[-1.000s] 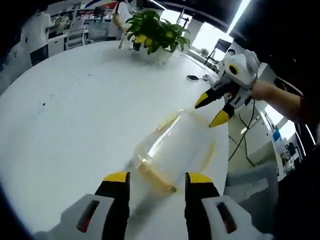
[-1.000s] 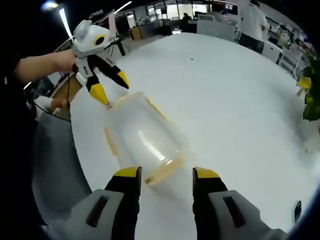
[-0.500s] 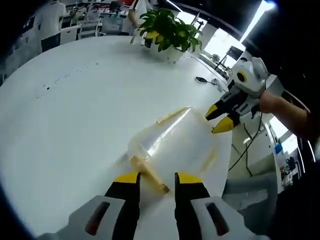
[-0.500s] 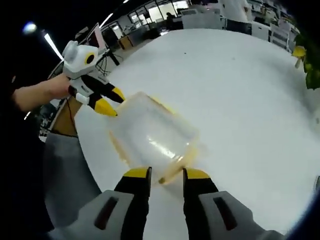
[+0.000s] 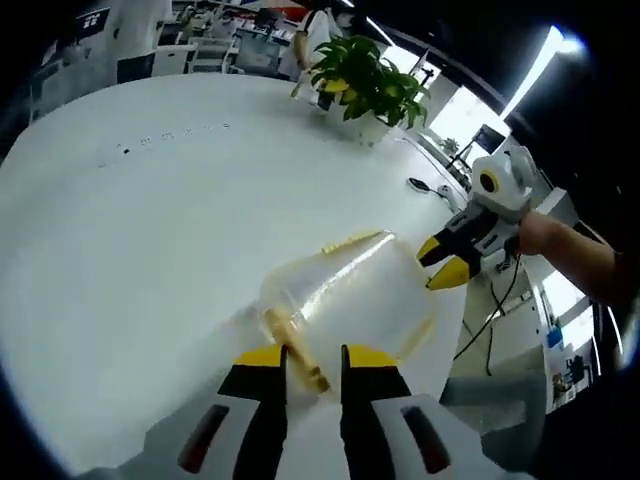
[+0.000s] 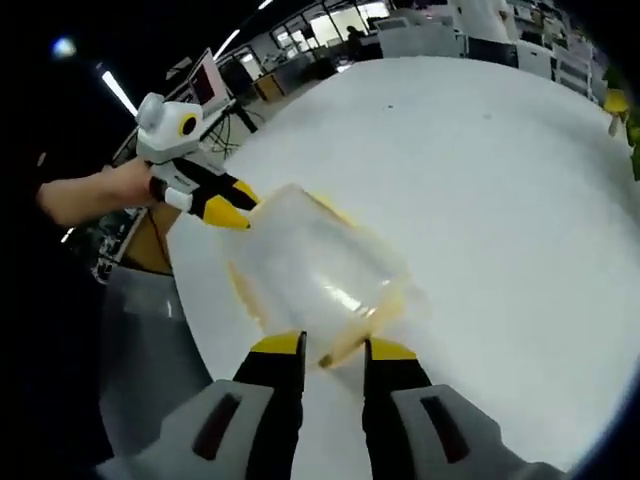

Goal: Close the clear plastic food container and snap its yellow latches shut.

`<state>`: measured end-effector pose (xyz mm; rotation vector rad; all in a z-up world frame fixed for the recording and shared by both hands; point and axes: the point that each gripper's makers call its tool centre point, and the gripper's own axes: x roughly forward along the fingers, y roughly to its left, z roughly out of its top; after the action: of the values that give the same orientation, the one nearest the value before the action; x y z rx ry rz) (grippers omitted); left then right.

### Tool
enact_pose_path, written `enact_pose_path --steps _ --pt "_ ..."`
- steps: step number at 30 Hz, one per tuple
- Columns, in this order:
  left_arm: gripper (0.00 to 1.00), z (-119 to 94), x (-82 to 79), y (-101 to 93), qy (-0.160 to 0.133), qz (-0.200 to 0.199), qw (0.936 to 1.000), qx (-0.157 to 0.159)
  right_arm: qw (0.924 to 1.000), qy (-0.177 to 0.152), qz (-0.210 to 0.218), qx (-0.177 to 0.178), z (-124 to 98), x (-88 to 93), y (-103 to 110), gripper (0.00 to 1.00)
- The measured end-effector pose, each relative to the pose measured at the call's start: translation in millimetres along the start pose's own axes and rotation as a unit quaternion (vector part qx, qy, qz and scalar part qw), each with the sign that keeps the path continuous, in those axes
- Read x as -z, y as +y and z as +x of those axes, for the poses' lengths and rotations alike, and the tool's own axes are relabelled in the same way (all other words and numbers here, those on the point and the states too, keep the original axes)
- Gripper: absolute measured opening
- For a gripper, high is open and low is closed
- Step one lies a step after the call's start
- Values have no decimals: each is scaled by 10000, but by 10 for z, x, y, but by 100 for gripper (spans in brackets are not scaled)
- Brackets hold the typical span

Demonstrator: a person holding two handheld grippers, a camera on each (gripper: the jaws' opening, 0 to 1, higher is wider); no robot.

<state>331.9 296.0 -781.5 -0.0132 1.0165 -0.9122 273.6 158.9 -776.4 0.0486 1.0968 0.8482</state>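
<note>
- Left tongs (image 5: 302, 366) have their yellow tips drawn close, pinching the yellow latch (image 5: 295, 350) at the near end of the clear plastic food container (image 5: 350, 293)
- Right tongs (image 6: 333, 352) likewise stand nearly pressed together, nipping the yellow latch (image 6: 352, 340) at the container's (image 6: 315, 275) opposite end
- Seen from the left gripper view, the right tongs (image 5: 447, 263) sit at the far end of the container, tips touching its edge; in the right gripper view the left tongs (image 6: 222, 203) meet the far end the same way
- Container lies on the white tabletop (image 5: 140, 230) near its rim, directly between the two pairs of tongs
- Its long axis runs from one pair of tongs to the other, one short end toward each
- Yellow strips show along both long sides as well
- Potted plant (image 5: 364, 82) stands on the tabletop well beyond the container
</note>
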Motion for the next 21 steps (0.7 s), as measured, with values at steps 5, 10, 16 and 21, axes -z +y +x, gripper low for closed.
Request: enact_pose_path --steps 5,10,16,21 --pt "11 -103 71 81 -70 -295 9995 -59 9997 214 -115 -31 66 -15 71 19" --pt "11 -257 212 152 -137 -603 9978 -223 9998 42 -155 -83 185 -160 118 19" --pt "11 -334 262 197 -230 -734 9968 -239 9998 49 -154 -120 258 -245 175 19" --pt "11 -363 270 225 -241 -763 9964 -290 9998 127 -157 -79 296 -281 205 20"
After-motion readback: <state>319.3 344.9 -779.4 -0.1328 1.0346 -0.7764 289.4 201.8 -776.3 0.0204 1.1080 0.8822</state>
